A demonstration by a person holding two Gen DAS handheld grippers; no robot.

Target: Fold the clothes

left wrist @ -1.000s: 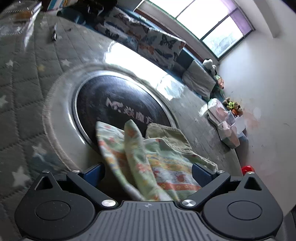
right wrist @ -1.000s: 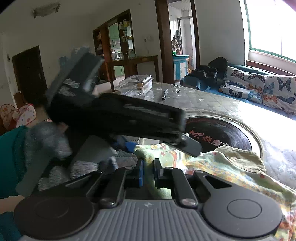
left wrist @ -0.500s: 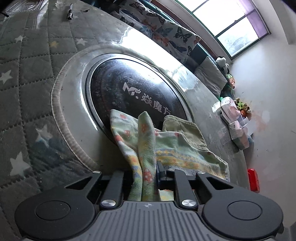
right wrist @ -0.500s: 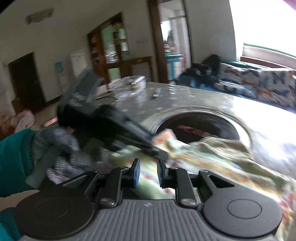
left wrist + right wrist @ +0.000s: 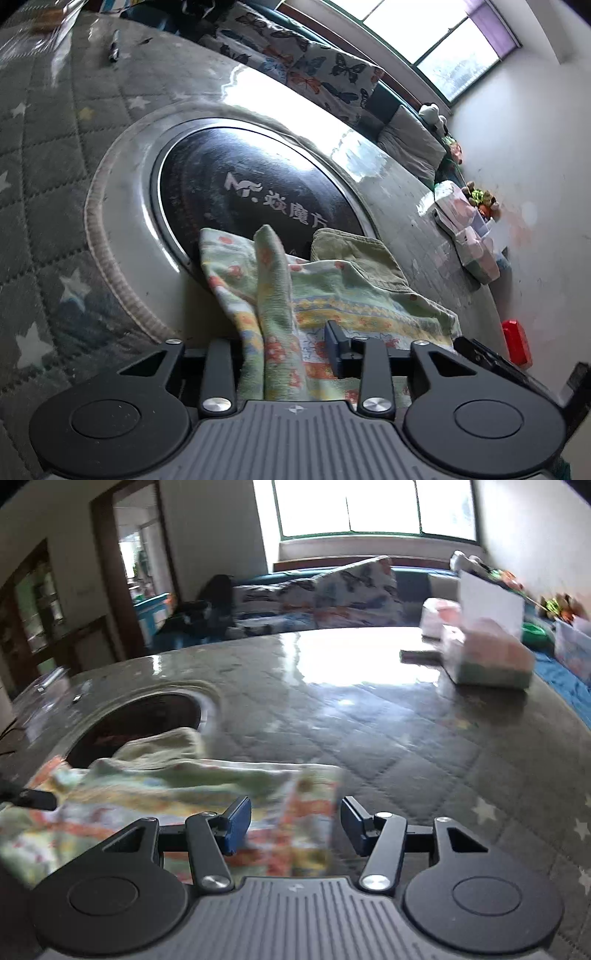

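While both grippers' jaws are opening over the patterned garment [image 5: 343, 295], only the left gripper [image 5: 284, 347] view shows a raised fold between them.

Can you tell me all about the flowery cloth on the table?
The pale green flowery cloth looks soft like towelling, with orange blossoms and yellow stripes. It lies rumpled on the grey quilted table, partly over the round black glass plate. One ridge stands up between the opening left gripper jaws; the opening right gripper straddles its corner.
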